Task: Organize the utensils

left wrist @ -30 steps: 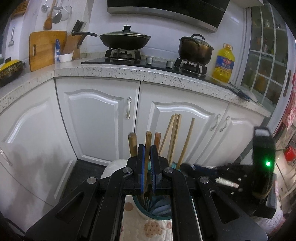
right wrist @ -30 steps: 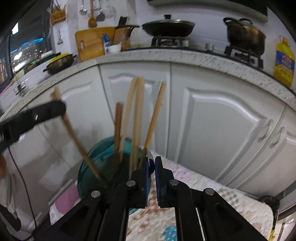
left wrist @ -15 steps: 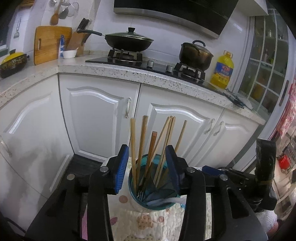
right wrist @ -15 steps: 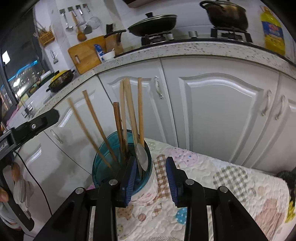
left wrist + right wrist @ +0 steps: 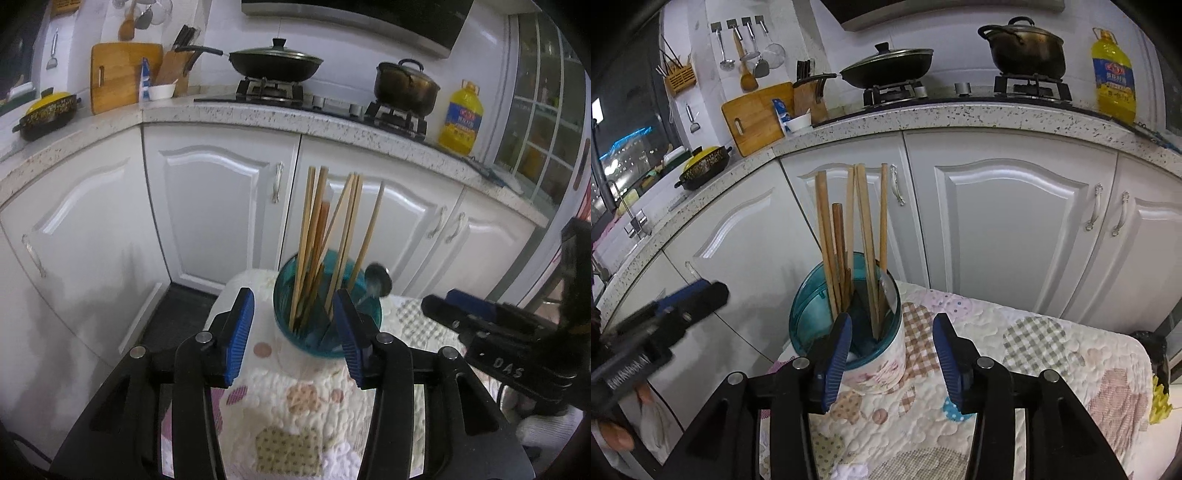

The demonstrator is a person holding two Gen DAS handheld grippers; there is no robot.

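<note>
A teal utensil holder (image 5: 327,343) stands on a quilted pad (image 5: 295,406), and shows in the right wrist view (image 5: 879,365) too. Several wooden chopsticks (image 5: 314,236) stand upright in it, also in the right wrist view (image 5: 857,236), along with a metal spoon (image 5: 376,282). My left gripper (image 5: 295,332) is open and empty, just short of the holder. My right gripper (image 5: 892,354) is open and empty, its jaws either side of the holder. Each gripper shows in the other's view: the right (image 5: 491,332) and the left (image 5: 657,325).
White cabinet doors (image 5: 1008,229) and a speckled countertop (image 5: 258,114) stand behind the pad. On the counter are a wok (image 5: 275,64), a pot (image 5: 404,86), an oil bottle (image 5: 460,118) and a cutting board (image 5: 118,75). The pad's edges drop off on the left and front.
Both grippers have opened and drawn back from the holder. The chopsticks the left gripper held now stand in the holder with the rest.
</note>
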